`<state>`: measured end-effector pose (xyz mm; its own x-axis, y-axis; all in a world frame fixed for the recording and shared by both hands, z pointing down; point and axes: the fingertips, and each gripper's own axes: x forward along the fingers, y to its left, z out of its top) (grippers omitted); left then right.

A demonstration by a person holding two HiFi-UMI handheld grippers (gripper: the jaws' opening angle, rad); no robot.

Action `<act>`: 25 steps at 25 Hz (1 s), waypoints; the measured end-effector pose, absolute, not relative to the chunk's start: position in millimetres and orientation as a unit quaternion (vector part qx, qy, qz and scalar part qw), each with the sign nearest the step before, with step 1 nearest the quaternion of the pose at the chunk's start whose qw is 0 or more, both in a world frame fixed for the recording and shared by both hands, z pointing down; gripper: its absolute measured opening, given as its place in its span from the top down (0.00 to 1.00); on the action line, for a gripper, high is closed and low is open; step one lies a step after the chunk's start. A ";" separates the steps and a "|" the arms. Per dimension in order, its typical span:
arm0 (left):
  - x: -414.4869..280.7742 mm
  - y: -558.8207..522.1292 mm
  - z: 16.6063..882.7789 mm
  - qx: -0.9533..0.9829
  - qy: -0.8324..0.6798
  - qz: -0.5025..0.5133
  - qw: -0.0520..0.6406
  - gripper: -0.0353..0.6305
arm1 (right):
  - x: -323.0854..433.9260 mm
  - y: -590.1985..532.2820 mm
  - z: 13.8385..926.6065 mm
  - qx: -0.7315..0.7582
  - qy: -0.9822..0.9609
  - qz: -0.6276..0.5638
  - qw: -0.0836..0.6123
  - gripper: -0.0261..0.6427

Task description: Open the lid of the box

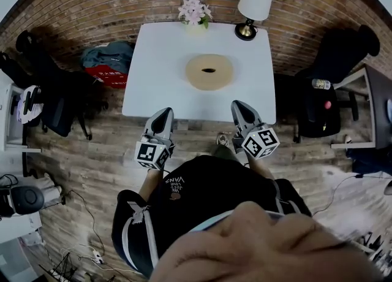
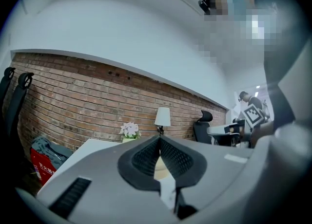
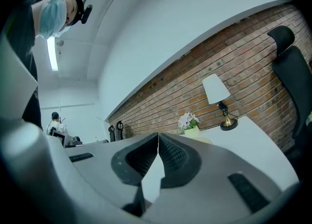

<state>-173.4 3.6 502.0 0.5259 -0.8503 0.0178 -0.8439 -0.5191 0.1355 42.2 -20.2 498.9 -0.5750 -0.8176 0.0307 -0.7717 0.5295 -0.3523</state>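
A round tan box (image 1: 209,72) with a small dark knob on its lid sits in the middle of the white table (image 1: 159,94). In the head view my left gripper (image 1: 163,118) hangs at the table's near edge, left of the box, jaws shut and empty. My right gripper (image 1: 241,110) is at the near edge to the right, also shut on nothing. Both stand well short of the box. In the left gripper view the shut gripper (image 2: 159,138) hides most of the box (image 2: 160,167). The right gripper (image 3: 158,134) points toward the brick wall.
A flower pot (image 1: 195,13) and a lamp (image 1: 253,5) stand at the table's far edge. Dark chairs (image 1: 327,84) flank the right, a bag pile (image 1: 108,61) and more chairs the left. A side table (image 1: 361,109) holds a bottle. Cables lie on the wooden floor.
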 end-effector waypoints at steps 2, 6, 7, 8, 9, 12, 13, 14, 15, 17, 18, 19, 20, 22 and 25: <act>-166.5 -7.1 501.6 0.870 -0.489 -0.023 0.061 0.93 | 46.3 -31.7 498.9 -0.452 0.874 -0.167 0.069 0.95; -145.8 -26.4 499.3 0.866 -0.496 -0.022 0.054 0.93 | 58.0 -54.5 498.8 -0.434 0.883 -0.166 0.066 0.95; -140.6 -31.5 499.3 0.864 -0.499 -0.024 0.055 0.93 | 62.4 -60.6 499.5 -0.431 0.884 -0.168 0.065 0.95; -135.5 -36.4 499.2 0.862 -0.503 -0.026 0.054 0.93 | 66.9 -66.5 500.4 -0.427 0.886 -0.169 0.064 0.95; -130.7 -41.0 499.3 0.860 -0.506 -0.026 0.052 0.93 | 71.3 -72.2 501.3 -0.424 0.887 -0.171 0.063 0.95; -116.7 -54.9 500.7 0.856 -0.514 -0.023 0.046 0.93 | 84.1 -89.7 505.3 -0.413 0.892 -0.174 0.056 0.95; -111.8 -59.4 501.6 0.853 -0.519 -0.024 0.046 0.93 | 88.3 -95.8 506.2 -0.408 0.895 -0.174 0.054 0.95; -106.5 -63.7 502.5 0.850 -0.524 -0.023 0.045 0.93 | 92.6 -101.8 507.0 -0.403 0.897 -0.174 0.051 0.95; -101.0 -67.8 503.1 0.847 -0.530 -0.023 0.043 0.93 | 97.2 -107.3 508.2 -0.397 0.900 -0.174 0.048 0.95; -91.0 -75.7 503.1 0.839 -0.542 -0.025 0.040 0.93 | 105.7 -116.8 512.7 -0.387 0.904 -0.176 0.041 0.95; -86.8 -79.7 503.1 0.836 -0.547 -0.025 0.039 0.93 | 108.9 -121.0 514.9 -0.382 0.906 -0.177 0.037 0.95; -83.1 -83.4 503.3 0.834 -0.551 -0.023 0.036 0.93 | 110.9 -124.7 516.6 -0.376 0.909 -0.178 0.034 0.95; -80.0 -86.9 503.8 0.832 -0.553 -0.020 0.033 0.93 | 112.1 -127.9 518.2 -0.370 0.911 -0.178 0.032 0.95; -75.2 -93.2 505.0 0.829 -0.558 -0.013 0.026 0.93 | 113.4 -133.8 521.7 -0.358 0.916 -0.177 0.028 0.95; -68.4 -100.9 507.9 0.829 -0.559 -0.009 0.021 0.93 | 116.9 -141.8 528.5 -0.350 0.919 -0.179 0.024 0.95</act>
